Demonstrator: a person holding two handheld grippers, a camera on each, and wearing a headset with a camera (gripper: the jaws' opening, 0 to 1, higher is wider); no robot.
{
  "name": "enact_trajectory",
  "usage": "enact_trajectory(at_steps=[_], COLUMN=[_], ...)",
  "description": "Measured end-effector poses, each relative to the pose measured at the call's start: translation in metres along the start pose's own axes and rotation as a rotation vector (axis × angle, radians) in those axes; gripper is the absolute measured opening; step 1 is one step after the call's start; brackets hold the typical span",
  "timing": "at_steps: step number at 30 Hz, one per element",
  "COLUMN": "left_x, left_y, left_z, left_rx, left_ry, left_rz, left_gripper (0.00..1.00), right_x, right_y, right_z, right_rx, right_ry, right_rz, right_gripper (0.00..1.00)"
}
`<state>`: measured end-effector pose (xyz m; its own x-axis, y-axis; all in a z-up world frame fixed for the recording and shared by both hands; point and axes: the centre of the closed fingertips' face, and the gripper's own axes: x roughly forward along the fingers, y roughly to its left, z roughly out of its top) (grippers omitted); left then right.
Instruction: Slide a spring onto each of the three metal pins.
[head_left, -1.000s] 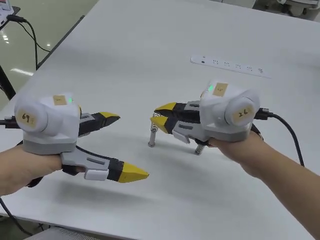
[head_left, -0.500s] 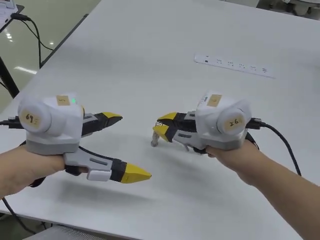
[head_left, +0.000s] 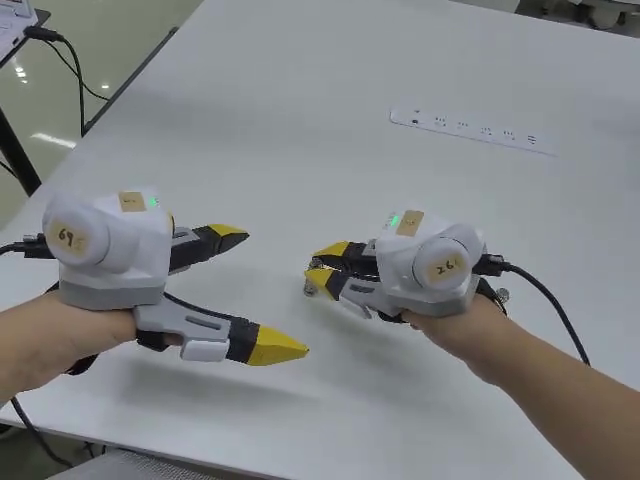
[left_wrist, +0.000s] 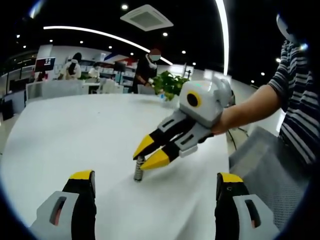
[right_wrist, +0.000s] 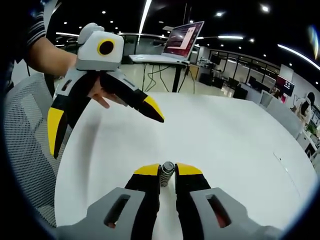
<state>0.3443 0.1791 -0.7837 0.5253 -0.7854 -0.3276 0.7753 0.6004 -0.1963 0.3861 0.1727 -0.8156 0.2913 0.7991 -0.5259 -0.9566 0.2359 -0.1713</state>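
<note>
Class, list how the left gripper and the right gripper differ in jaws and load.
The left gripper has jaws gaping wide; the right gripper has jaws pinched close together. The left gripper holds nothing; the right gripper clasps a spring on its pin. Both have yellow tips and white bodies.

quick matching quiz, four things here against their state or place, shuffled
1 left gripper
2 right gripper
3 spring
4 power strip

a lying at the far side of the table
b jaws wide apart
c on an upright pin
d jaws closed on the spring

Pairs: 1-b, 2-d, 3-c, 4-a
</note>
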Motion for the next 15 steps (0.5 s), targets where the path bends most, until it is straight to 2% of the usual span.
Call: enact_trajectory(at_steps=[7,10,15], left_x=[0.006,0.007,0.010], left_y=[-0.004,-0.004,-0.004], left_z=[0.006,0.009,0.016], left_rx=[0.010,0.016,0.023], left_ry=[0.001,0.003,-0.005], left_rz=[-0.009,-0.013,-0.013], left_gripper=[0.98,0.98,0.98], right_x=[-0.001,-0.006,-0.024], right_y=[0.001,-0.003,-0.008], right_z=[0.003,0.004,0.014], right_rx=[0.015,0.015,0.076], right_ry=[0.001,-0.004,-0.064], right_rz=[0.010,-0.007,-0.028], right_gripper=[0.13,0.15,0.20])
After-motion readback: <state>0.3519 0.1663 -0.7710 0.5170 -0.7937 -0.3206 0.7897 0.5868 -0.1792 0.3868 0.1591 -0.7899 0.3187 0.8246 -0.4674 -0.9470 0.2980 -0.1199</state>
